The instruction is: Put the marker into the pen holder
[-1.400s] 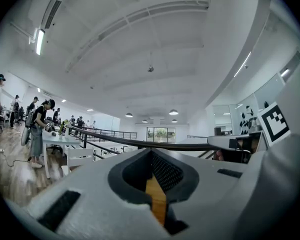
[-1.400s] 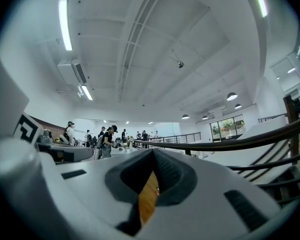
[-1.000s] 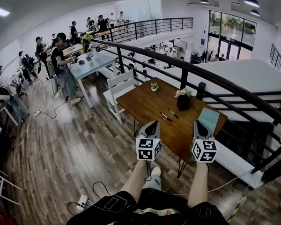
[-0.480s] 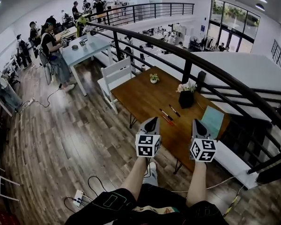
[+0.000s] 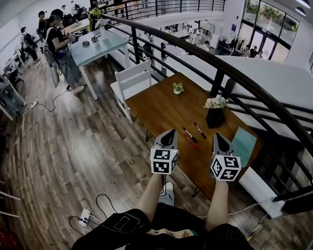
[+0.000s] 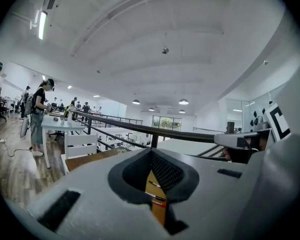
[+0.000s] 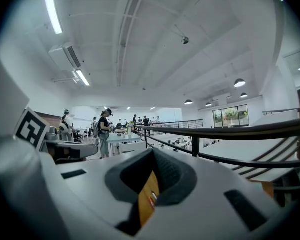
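Both grippers hover over the near edge of the wooden table (image 5: 156, 105), side by side and pointing away from the person. The left gripper (image 5: 169, 133) has its jaws drawn together, leaving only a thin slit with nothing held in it. The right gripper (image 5: 219, 136) is likewise closed and empty. The markers (image 5: 190, 135) lie loose on the tabletop between the two grippers and a little beyond their tips, touching neither. In the left gripper view they show through the slit. The dark pen holder (image 5: 215, 119) stands upright farther off, to the right of the markers and apart from them, near the railing (image 5: 235, 79), with pale flowers (image 5: 215, 103) at its top. A teal notebook (image 5: 243, 145) lies just right of the right gripper.
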A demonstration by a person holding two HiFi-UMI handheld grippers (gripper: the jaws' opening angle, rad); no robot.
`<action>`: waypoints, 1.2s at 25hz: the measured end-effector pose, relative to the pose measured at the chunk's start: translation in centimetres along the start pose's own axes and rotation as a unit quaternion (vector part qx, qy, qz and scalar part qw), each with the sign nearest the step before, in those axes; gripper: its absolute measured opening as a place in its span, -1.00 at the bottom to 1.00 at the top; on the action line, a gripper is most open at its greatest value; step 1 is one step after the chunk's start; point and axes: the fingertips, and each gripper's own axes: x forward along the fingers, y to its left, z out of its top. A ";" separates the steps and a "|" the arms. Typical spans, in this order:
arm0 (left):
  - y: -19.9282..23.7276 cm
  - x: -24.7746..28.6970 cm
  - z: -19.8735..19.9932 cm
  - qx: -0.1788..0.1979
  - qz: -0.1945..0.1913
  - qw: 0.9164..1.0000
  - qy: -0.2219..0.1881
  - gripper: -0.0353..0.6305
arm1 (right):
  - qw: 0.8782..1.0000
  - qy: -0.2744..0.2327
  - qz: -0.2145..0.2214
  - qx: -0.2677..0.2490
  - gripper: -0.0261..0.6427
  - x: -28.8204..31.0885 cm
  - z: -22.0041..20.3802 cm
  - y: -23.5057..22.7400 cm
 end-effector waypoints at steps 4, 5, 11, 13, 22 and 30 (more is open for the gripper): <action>1.3 2.4 -0.5 -0.006 -0.005 1.000 0.015 -0.88 | 1.000 0.016 0.000 0.005 -0.90 2.6 -0.7 -0.3; 1.7 3.1 -0.5 -0.009 -0.005 1.000 0.018 -0.88 | 1.000 0.021 0.000 0.005 -0.90 3.3 -1.0 -0.3; 4.0 7.0 -2.2 -0.026 -0.008 0.999 0.040 -0.88 | 0.999 0.043 -0.008 0.006 -0.90 7.5 -2.4 -1.5; 4.7 8.8 -2.9 -0.033 -0.010 0.998 0.048 -0.88 | 0.999 0.045 -0.013 0.005 -0.90 9.1 -2.7 -2.4; 7.3 16.0 -6.1 -0.089 -0.022 0.993 0.072 -0.88 | 0.997 0.072 -0.029 -0.022 -0.90 16.1 -3.4 -5.4; 9.3 20.4 -8.5 -0.114 -0.033 0.988 0.096 -0.88 | 0.992 0.119 -0.032 -0.031 -0.90 20.4 -5.6 -6.8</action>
